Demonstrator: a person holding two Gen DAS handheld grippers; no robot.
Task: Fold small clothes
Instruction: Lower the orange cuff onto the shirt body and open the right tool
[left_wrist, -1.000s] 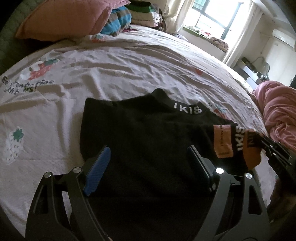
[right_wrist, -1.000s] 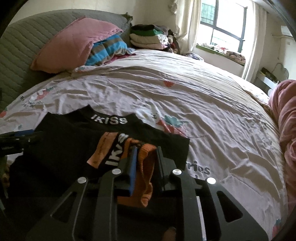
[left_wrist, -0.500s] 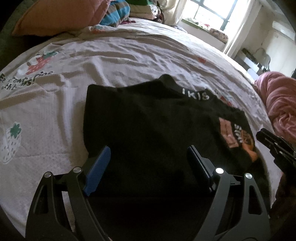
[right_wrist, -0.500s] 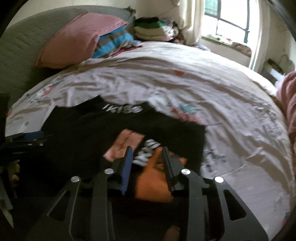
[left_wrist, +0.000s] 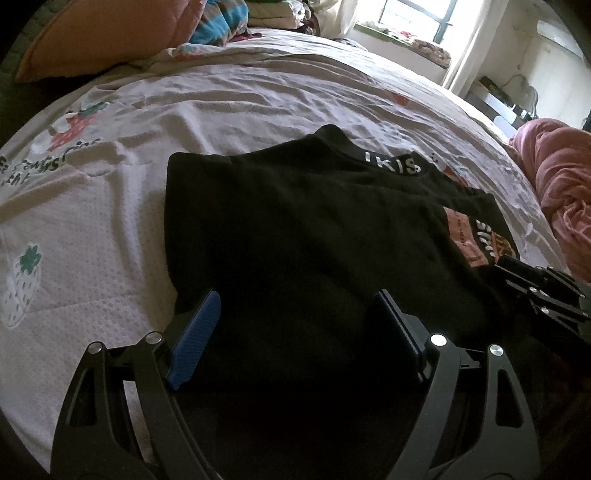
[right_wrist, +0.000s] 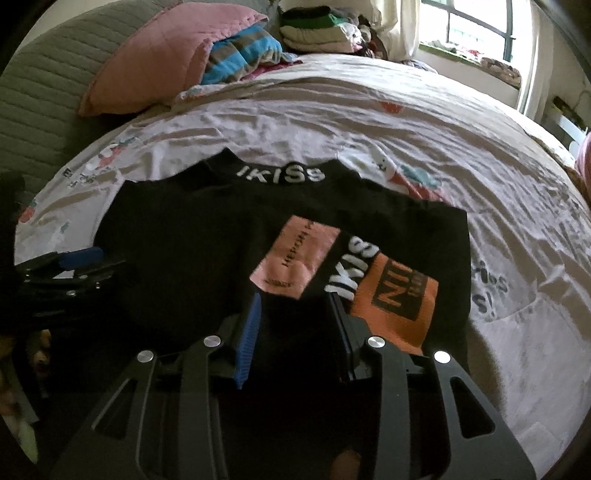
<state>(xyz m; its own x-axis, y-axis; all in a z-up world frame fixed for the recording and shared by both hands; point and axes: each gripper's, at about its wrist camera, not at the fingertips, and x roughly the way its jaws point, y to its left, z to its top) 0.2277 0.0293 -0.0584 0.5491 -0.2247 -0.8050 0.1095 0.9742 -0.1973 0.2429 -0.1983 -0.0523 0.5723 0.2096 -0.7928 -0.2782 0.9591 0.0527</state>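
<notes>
A black top (left_wrist: 295, 221) lies flat on the printed bedsheet (left_wrist: 221, 92), its white-lettered collar (right_wrist: 282, 175) at the far side. One sleeve is folded across it, showing a pink label (right_wrist: 295, 254) and an orange cuff (right_wrist: 395, 306). My right gripper (right_wrist: 294, 299) hovers at the near end of that sleeve. Its jaws are opening, and only black cloth lies beneath the gap, with neither pad pressing on it. My left gripper (left_wrist: 297, 299) stands wide open over the top's near left part, holding nothing. In the left wrist view, the right gripper (left_wrist: 535, 284) shows at the right edge.
A pink pillow (right_wrist: 166, 59), a striped blanket (right_wrist: 240, 51) and a stack of folded clothes (right_wrist: 317, 29) sit at the head of the bed. A bunched pink blanket (left_wrist: 561, 184) lies to the right. A bright window (right_wrist: 476, 22) is behind.
The right gripper let go of the orange-cuffed sleeve, which now lies flat across the black top, and its jaws spread as it sank. The left gripper stayed open in place.
</notes>
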